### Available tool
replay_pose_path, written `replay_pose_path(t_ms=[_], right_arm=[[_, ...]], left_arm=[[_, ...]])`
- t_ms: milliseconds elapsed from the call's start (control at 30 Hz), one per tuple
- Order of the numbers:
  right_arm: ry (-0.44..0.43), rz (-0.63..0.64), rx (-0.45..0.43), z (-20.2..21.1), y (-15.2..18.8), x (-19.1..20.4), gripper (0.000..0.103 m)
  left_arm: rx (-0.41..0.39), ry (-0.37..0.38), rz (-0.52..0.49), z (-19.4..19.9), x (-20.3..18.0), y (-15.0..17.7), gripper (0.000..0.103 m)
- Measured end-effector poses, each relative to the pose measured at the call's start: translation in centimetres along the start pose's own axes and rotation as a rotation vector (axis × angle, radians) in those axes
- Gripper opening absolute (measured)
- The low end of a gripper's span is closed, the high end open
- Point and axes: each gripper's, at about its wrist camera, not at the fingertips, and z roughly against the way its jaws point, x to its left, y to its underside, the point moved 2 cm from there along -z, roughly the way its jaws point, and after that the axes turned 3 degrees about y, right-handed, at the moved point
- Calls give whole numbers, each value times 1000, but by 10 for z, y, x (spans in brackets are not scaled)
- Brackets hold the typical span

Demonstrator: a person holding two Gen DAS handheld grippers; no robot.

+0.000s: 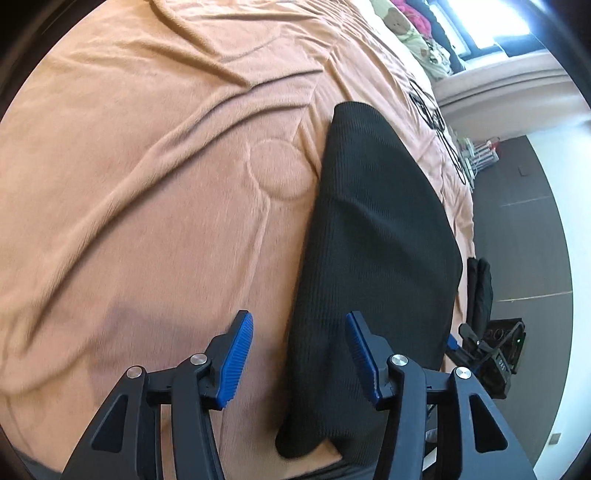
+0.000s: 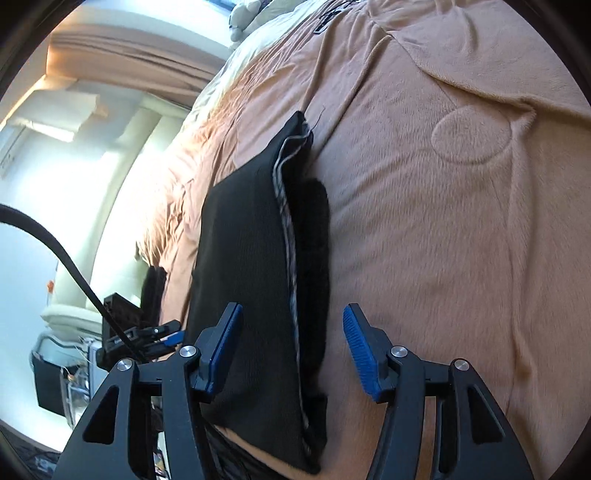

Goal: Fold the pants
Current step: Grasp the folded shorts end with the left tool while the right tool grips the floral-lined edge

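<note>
Black ribbed pants (image 1: 373, 266) lie folded into a long narrow stack on an orange plush blanket (image 1: 147, 184). My left gripper (image 1: 299, 354) hovers open over the near end of the stack, its blue pads (image 1: 236, 362) apart and clear of the cloth. In the right wrist view the same folded pants (image 2: 243, 266) show layered edges with a grey seam along one side. My right gripper (image 2: 291, 350) is open above that end, its blue pads (image 2: 358, 350) either side of the fold, pressing on nothing.
The orange blanket (image 2: 461, 221) spreads wide beside the pants. The bed's edge drops to a dark floor (image 1: 524, 221). Black equipment (image 1: 498, 354) and the other gripper (image 2: 147, 334) sit by that edge. Pillows and a soft toy (image 1: 402, 26) lie at the far end.
</note>
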Motion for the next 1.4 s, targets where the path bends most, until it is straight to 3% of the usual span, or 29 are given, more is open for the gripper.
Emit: replay_pose_path(t_ms=[333, 433, 567, 800, 900, 1033, 1400], right_arm=[[-80, -65, 25, -28, -28, -14, 55], [-84, -68, 25, -33, -35, -12, 67], [-101, -78, 31, -44, -44, -9, 68], [-60, -91, 62, -65, -61, -7, 68], [-40, -99, 79, -68, -61, -8, 68], [-18, -88, 100, -71, -61, -3, 68], [-15, -84, 118, -76, -73, 4, 68]], left_arm=[[-19, 35, -14, -17, -19, -37, 54], [-21, 37, -17, -20, -19, -45, 54], [-21, 56, -22, -28, -22, -58, 54], [-11, 69, -35, -41, -27, -78, 53], [-18, 65, -42, -46, -29, -84, 51], [3, 73, -53, -58, -33, -94, 39], [-22, 91, -109, -62, -48, -120, 33]])
